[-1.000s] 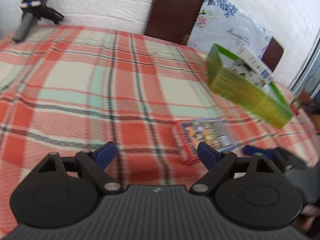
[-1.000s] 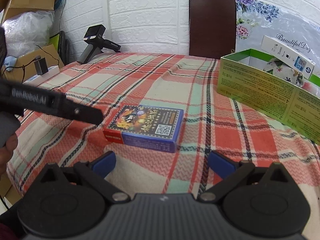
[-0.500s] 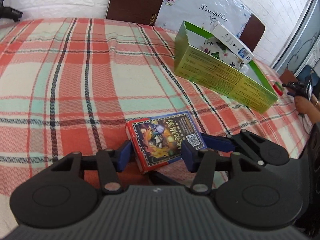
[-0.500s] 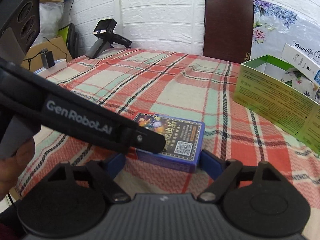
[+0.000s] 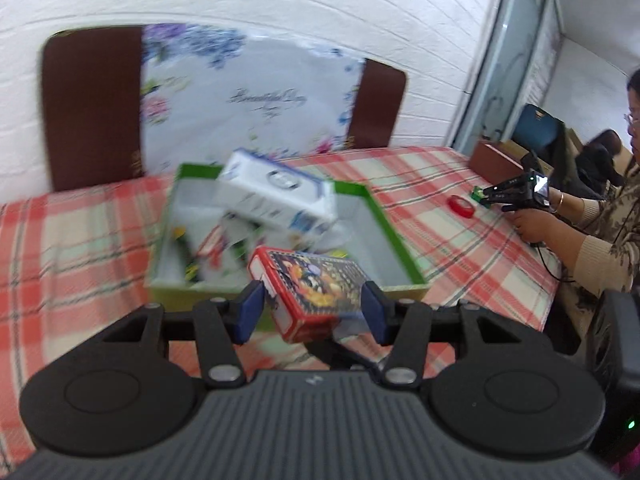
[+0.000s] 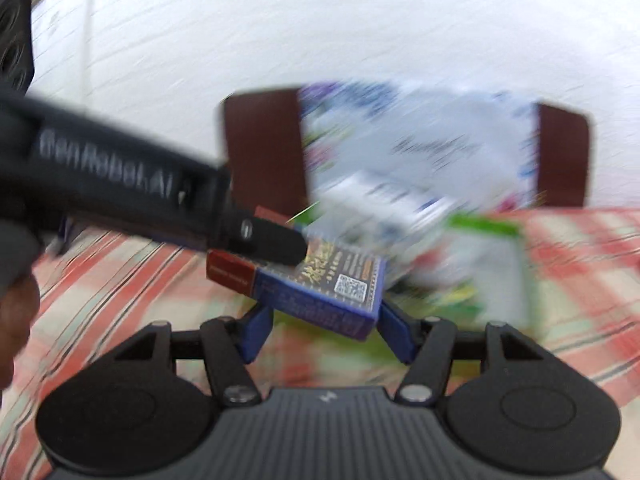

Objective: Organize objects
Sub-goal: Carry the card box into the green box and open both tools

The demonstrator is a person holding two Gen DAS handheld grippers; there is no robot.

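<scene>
Two grippers clamp one small colourful box [image 5: 316, 288] together, lifted clear of the plaid tablecloth [image 5: 80, 232]. Left gripper [image 5: 314, 312] has its blue pads pressed on both long sides. Right gripper [image 6: 326, 322] grips the same box [image 6: 320, 288] from its near end, jaws closing. Just beyond stands an open green tray [image 5: 394, 240] holding a tilted white carton [image 5: 276, 196]. Heavy blur in right wrist view.

Red-blue card box [image 5: 316, 288], green tray [image 5: 396, 240]
</scene>
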